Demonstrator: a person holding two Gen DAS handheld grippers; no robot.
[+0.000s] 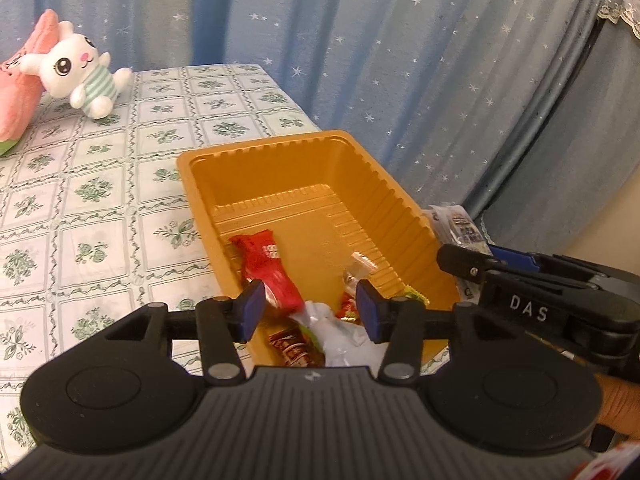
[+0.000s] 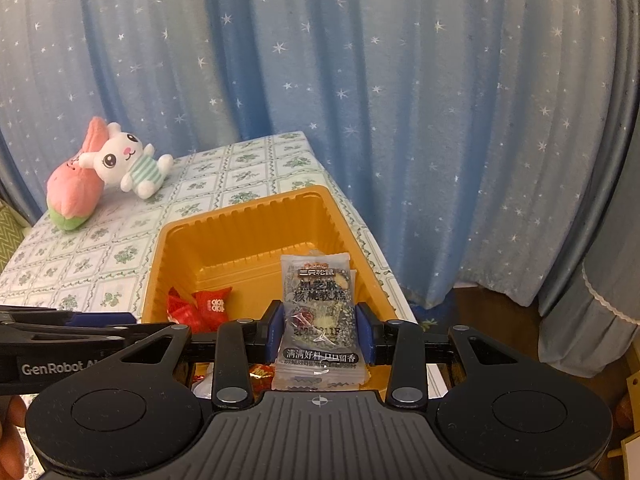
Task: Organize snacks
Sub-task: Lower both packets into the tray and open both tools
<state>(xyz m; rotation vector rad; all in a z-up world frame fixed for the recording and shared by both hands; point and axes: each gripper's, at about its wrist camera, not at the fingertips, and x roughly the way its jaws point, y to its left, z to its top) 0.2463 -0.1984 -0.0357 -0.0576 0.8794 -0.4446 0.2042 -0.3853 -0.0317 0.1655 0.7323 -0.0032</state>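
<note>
An orange plastic tray (image 1: 200, 168) stands on the table's right edge and also shows in the right wrist view (image 2: 240, 216). It holds a red snack packet (image 1: 272, 272), a clear wrapped candy (image 1: 360, 264), a brown packet (image 1: 292, 350) and a white wrapper (image 1: 340, 340). My left gripper (image 1: 310, 310) is open and empty above the tray's near end. My right gripper (image 2: 320, 330) is shut on a clear sesame-walnut snack packet (image 2: 316, 300), held above the tray's near right part. That packet (image 1: 460, 226) and the right gripper's body show at the right of the left wrist view.
The table has a green floral cloth (image 1: 100, 200). A white plush bunny (image 1: 80, 76) leans on a pink plush (image 1: 24, 76) at the far left. Blue star curtains (image 2: 400, 80) hang behind and right of the table. Red packets (image 2: 200, 308) lie in the tray.
</note>
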